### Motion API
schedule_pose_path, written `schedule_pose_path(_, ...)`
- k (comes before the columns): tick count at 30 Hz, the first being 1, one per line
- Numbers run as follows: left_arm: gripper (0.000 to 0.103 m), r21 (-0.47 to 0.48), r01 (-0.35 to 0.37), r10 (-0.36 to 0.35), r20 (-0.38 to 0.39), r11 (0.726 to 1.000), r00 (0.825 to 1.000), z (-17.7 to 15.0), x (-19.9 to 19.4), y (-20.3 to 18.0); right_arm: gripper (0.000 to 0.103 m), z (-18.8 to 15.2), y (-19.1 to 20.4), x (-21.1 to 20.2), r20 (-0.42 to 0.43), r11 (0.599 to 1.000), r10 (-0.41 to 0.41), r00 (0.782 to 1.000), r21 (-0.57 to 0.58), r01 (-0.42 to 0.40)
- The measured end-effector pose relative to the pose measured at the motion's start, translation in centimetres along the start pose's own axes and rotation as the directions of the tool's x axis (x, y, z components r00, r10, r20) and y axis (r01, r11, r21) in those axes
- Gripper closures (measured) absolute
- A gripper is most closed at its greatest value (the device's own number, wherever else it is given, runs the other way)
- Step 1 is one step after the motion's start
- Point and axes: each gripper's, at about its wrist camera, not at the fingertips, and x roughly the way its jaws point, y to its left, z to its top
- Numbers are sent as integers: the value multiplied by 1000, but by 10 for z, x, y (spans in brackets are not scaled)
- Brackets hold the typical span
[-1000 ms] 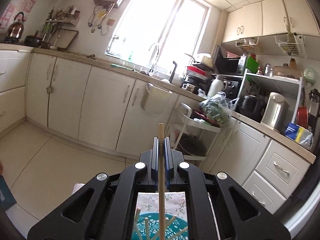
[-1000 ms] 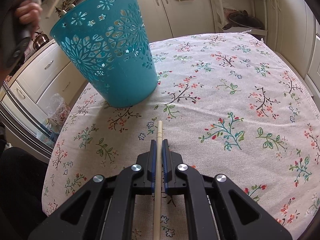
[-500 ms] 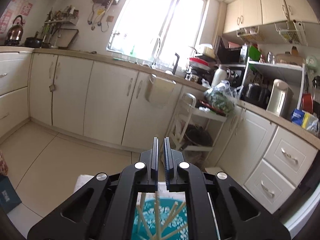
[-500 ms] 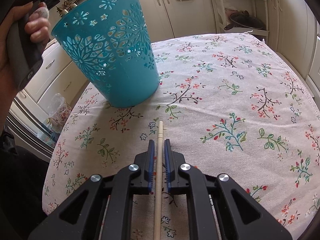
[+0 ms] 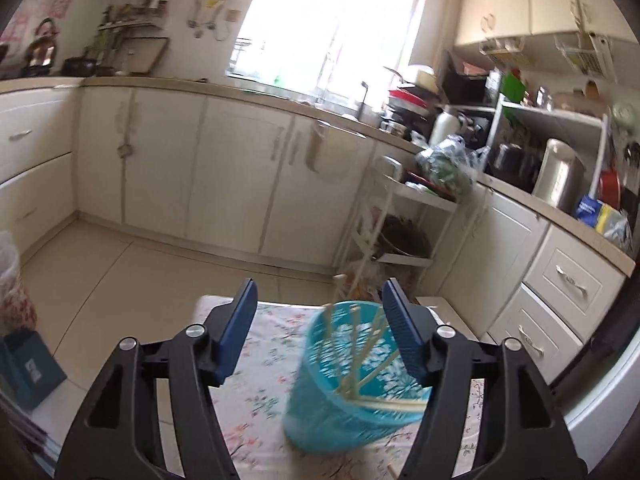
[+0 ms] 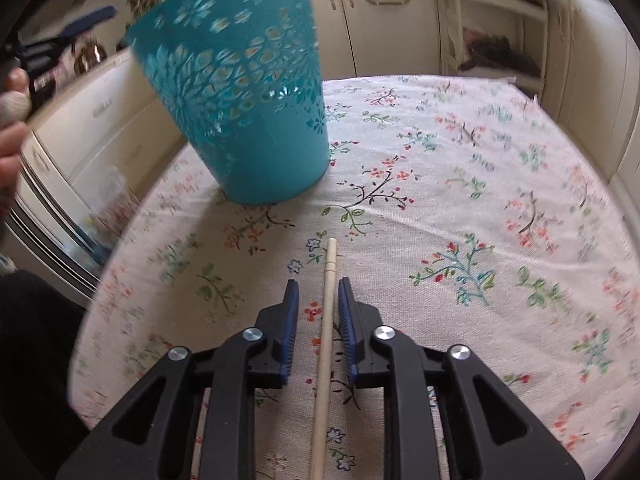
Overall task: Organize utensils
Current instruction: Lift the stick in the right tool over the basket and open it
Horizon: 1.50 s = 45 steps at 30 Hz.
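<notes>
A teal perforated basket (image 6: 244, 108) stands on the floral tablecloth (image 6: 460, 184). In the left wrist view the basket (image 5: 344, 396) holds several wooden chopsticks (image 5: 360, 360). My left gripper (image 5: 320, 300) is wide open and empty, above and behind the basket. My right gripper (image 6: 318, 292) is open, low over the cloth. One wooden chopstick (image 6: 326, 336) lies on the cloth between its jaws, untouched by either pad.
Cream kitchen cabinets (image 5: 224, 176) and a white rack (image 5: 400, 232) stand beyond the table's far edge (image 5: 280, 308). A teal box (image 5: 28, 368) sits at the left. The other hand and gripper show at the left of the right wrist view (image 6: 24, 92).
My left gripper let go of its chopstick into the basket, opened wide and drew back. My right gripper opened, releasing its chopstick onto the cloth.
</notes>
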Motion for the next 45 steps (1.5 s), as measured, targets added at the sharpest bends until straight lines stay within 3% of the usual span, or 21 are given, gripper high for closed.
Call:
schedule_pose_path(2,38,-48,-14,13,-11,999,1000,-4,-5,17,93,-1,9,0,3,995,-69,998,-71,69)
schedule_pose_path(5,38,-143,-47,37,-70,989,997,-15,0,44,97,-2,6,-2,-8,995,-81,997,-62,80)
schedule_pose_path(7,38,-165,-74,59,-90,984,994,-18,3,54,97,0,-9,-13,3,999,3,1000,33,-3)
schedule_pose_path(9,37,-187,-95,77,-98,978,992,-20,3,64,97,6,-22,-36,82,984,125,989,116,-134)
schedule_pose_path(11,35,-216,-108,86,-110,970,990,-21,5,72,97,19,-25,-68,202,957,226,953,139,-256)
schedule_pose_path(15,35,-262,-119,86,-134,958,987,-24,13,82,97,58,-20,-109,366,906,327,871,141,-399)
schedule_pose_path(20,35,-251,-115,84,-130,961,988,-26,15,75,97,130,0,-124,536,848,373,758,134,-512)
schedule_pose_path(23,35,-251,-112,80,-134,961,988,-28,17,76,97,160,9,-118,596,868,319,737,129,-480)
schedule_pose_path(27,35,-271,-113,79,-133,956,988,-27,16,80,97,190,14,-99,633,892,206,746,193,-409)
schedule_pose_path(33,35,-298,-108,70,-137,949,988,-27,18,85,97,190,19,-70,599,912,104,794,262,-317)
schedule_pose_path(37,35,-297,-101,61,-141,949,988,-28,19,84,95,187,26,-61,578,927,67,813,265,-265)
schedule_pose_path(41,35,-294,-103,62,-146,950,987,-29,20,84,95,186,37,-59,575,956,53,816,208,-208)
schedule_pose_path(45,35,-291,-113,70,-152,950,986,-30,20,84,92,174,44,-59,541,970,97,836,137,-201)
